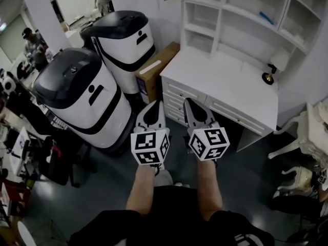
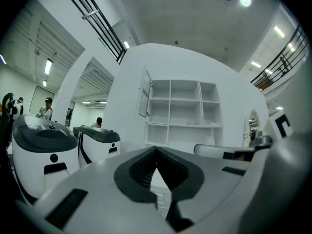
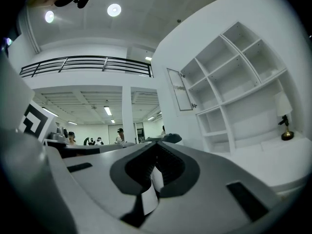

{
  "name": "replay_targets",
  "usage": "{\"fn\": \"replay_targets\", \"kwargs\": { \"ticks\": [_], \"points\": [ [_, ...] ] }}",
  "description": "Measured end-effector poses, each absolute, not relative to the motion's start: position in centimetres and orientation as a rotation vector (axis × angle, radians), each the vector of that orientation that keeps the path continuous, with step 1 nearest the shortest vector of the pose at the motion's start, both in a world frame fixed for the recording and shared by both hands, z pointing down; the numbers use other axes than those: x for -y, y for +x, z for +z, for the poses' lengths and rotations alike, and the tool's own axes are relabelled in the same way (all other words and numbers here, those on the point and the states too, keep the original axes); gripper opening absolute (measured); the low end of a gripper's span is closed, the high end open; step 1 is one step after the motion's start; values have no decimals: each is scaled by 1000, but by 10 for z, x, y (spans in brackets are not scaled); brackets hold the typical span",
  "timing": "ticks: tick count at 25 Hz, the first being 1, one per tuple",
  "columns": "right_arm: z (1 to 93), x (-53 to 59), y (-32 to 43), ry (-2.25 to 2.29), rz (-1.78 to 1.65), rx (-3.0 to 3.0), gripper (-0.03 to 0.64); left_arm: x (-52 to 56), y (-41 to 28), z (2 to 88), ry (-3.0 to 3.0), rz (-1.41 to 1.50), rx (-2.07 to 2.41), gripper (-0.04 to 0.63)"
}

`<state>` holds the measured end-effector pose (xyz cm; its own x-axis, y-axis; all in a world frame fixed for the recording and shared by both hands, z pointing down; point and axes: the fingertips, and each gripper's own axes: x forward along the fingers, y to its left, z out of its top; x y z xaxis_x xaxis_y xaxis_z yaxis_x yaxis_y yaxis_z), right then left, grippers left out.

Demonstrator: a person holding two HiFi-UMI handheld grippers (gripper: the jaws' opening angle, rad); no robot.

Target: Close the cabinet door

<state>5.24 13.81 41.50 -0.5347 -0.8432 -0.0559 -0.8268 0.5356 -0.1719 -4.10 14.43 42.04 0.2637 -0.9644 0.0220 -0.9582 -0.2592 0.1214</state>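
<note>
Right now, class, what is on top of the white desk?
A small lamp stands at its right end, and the shelf unit rises along its back. The rest of the desk top looks bare; the lamp hides the corner behind it.

both forearms reach forward side by side (level), left gripper (image 1: 152,118) and right gripper (image 1: 197,115) closed, nothing held.

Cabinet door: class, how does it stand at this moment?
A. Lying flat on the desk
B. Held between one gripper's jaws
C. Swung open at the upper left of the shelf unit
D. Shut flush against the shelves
C: in the left gripper view the cabinet door angles out from the top left compartment of the shelf unit, leaving that compartment open.
</note>
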Motion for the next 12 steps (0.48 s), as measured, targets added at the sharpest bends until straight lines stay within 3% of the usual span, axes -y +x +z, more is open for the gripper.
{"fn": "replay_targets", "kwargs": {
  "ticks": [12],
  "points": [
    [414, -103, 39, -1499, -163, -2662, 18, -106, -59, 412, 2410, -166, 1809, 12]
  ]
}}
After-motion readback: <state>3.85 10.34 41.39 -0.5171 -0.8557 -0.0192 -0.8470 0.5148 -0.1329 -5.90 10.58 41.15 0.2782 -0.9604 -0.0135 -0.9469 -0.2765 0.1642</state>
